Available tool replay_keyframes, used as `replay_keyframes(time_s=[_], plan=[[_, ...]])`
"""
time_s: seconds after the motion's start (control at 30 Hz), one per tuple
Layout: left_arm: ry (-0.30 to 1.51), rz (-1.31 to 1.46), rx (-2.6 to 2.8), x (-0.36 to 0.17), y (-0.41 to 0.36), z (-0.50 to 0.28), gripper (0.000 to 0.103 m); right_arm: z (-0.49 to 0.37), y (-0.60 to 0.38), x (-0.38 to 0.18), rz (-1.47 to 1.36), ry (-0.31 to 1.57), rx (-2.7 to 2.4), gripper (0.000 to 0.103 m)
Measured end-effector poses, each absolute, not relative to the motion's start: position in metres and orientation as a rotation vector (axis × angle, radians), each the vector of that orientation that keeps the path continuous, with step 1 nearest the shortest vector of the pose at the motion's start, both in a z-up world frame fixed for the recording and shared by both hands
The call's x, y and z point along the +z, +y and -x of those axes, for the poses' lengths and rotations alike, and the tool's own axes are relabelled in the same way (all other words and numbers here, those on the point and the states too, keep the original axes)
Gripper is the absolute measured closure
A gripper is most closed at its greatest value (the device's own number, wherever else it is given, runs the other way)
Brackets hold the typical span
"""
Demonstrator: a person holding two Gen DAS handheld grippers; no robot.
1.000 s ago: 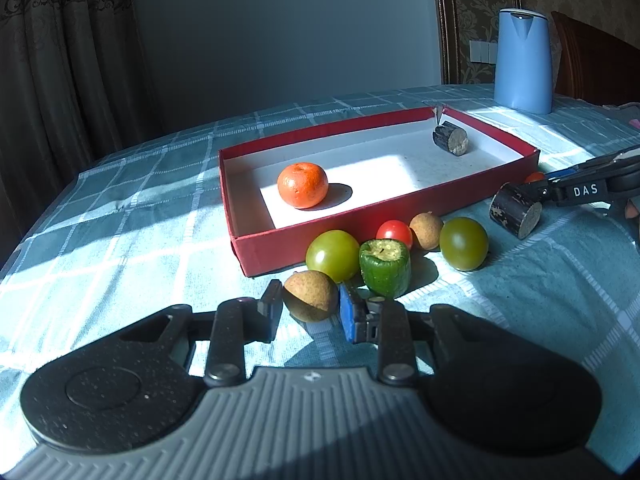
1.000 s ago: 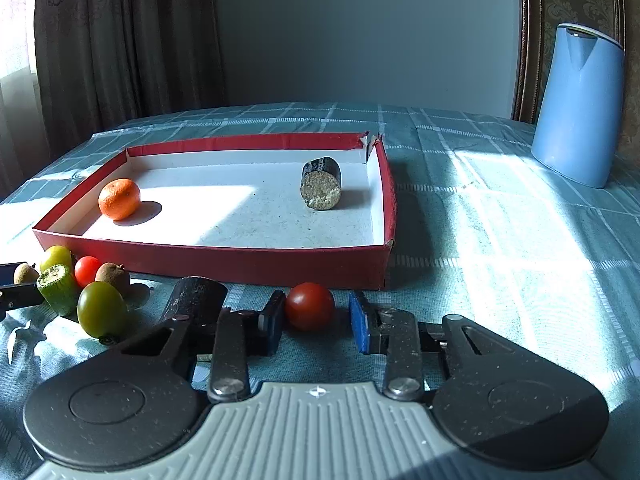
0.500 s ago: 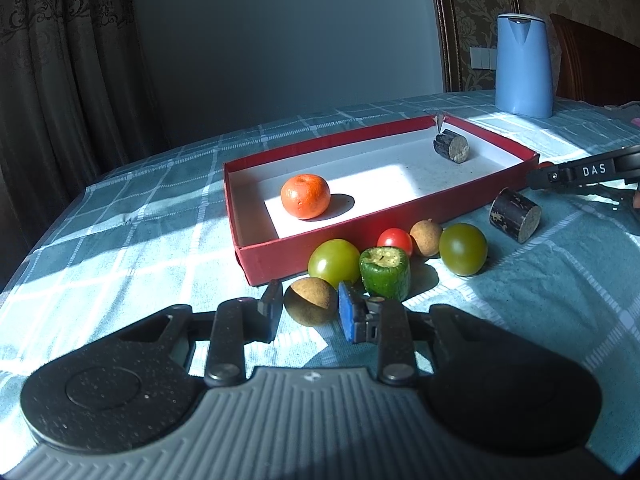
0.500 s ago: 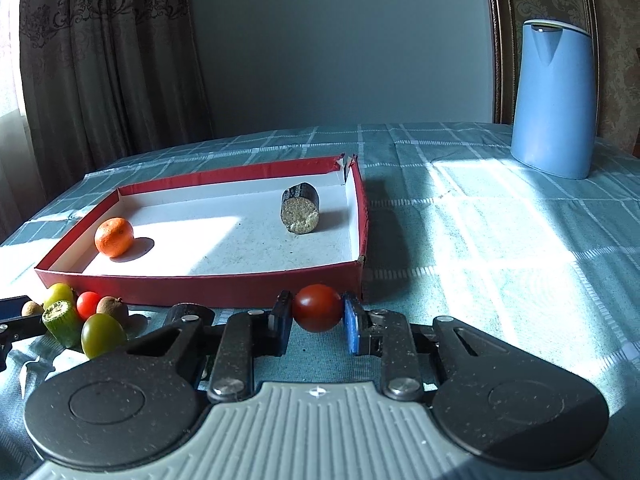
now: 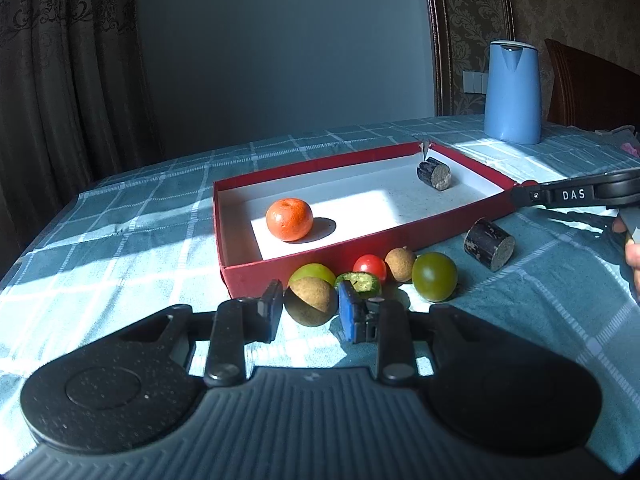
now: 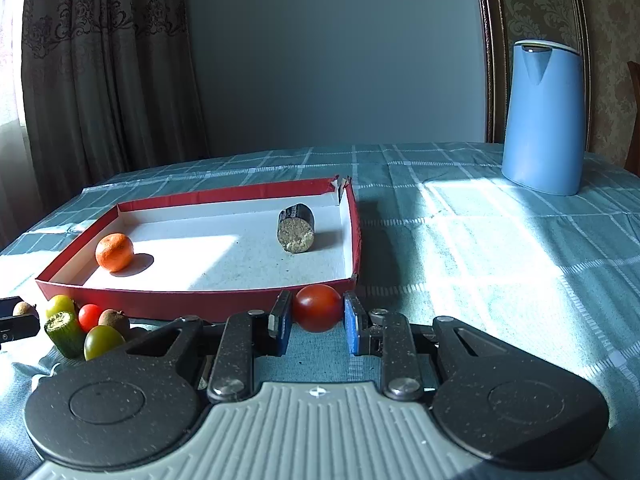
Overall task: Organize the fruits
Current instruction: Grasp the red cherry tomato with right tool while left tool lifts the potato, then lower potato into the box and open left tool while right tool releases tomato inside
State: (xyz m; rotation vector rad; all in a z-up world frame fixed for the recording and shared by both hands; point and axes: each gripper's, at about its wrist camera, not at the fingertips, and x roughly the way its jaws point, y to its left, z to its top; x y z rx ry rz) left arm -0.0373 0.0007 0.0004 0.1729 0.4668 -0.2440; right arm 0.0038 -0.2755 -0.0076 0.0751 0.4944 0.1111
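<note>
Beside red tray (image 5: 320, 264) | left claw (image 5: 307, 307) grips brown fruit (image 5: 310, 301) | green chunk (image 5: 360, 283) touching

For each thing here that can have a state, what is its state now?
Left gripper: shut on the brown fruit.
Right gripper: shut on the red tomato.
Red tray: holds an orange and a dark cylinder.
Blue kettle: upright, lid closed.

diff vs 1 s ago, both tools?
The right tool closed on the red tomato and lifted it. The left tool closed on the brown fruit and lifted it too. The orange in the red box and the other fruits outside it stayed put.
</note>
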Motion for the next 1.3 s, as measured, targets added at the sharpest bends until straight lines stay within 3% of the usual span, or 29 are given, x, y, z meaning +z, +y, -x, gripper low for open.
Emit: replay_keyframes(time_s=[0.7, 1.3], plan=[[0.448, -0.202, -0.268, 0.015, -0.04, -0.006, 0.076, -0.022, -0.26, 0.005, -0.014, 0.473, 0.118, 0.077], [0.525, -0.203, -0.197, 0.01, -0.058, -0.071, 0.076, -0.098, -0.23, -0.006, 0.052, 0.603, 0.133, 0.077]])
